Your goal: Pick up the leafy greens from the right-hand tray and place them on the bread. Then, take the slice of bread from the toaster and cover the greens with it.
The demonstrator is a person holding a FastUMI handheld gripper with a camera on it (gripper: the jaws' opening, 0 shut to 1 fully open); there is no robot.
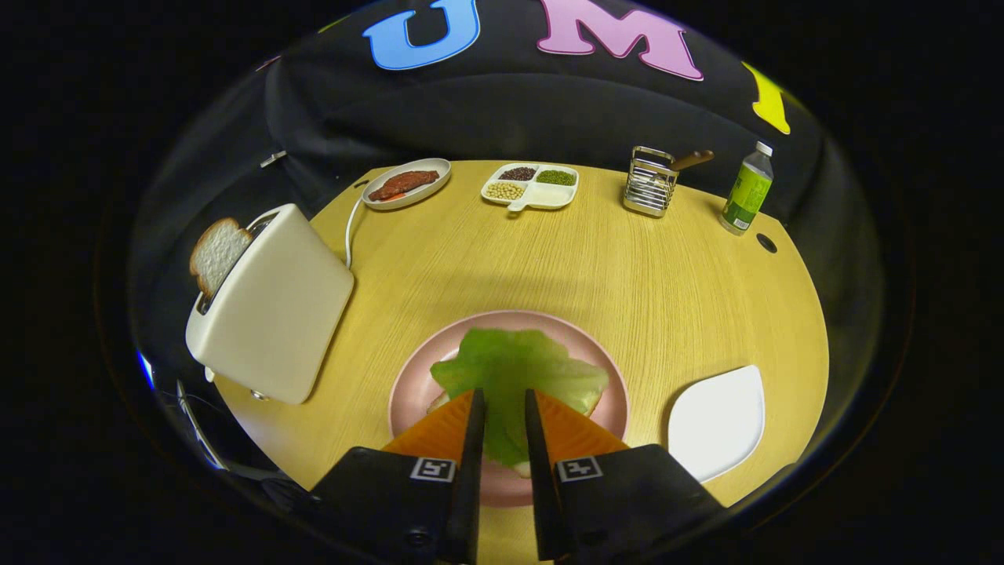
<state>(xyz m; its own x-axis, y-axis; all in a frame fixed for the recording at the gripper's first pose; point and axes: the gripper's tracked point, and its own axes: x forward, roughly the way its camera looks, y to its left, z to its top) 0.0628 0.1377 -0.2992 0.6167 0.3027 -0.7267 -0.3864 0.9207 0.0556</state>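
Lettuce (514, 367) over the bread (596, 402) on the pink plate (412, 384), gripper (502, 404) narrow around its near edge.

Your fingers stand close together with the leaf's near lobe between them; whether they pinch it or have let go, you cannot tell from here. If it is still held, open gently and lift straight back so the leaf stays flat. The next slice (216, 255) stands in the toaster (274, 310), ahead and to your left; the empty white tray (718, 420) lies to your right.

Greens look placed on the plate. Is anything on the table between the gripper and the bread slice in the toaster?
Nothing visible: bare table lies between the gripper, over the greens, and the bread slice upright in the toaster.
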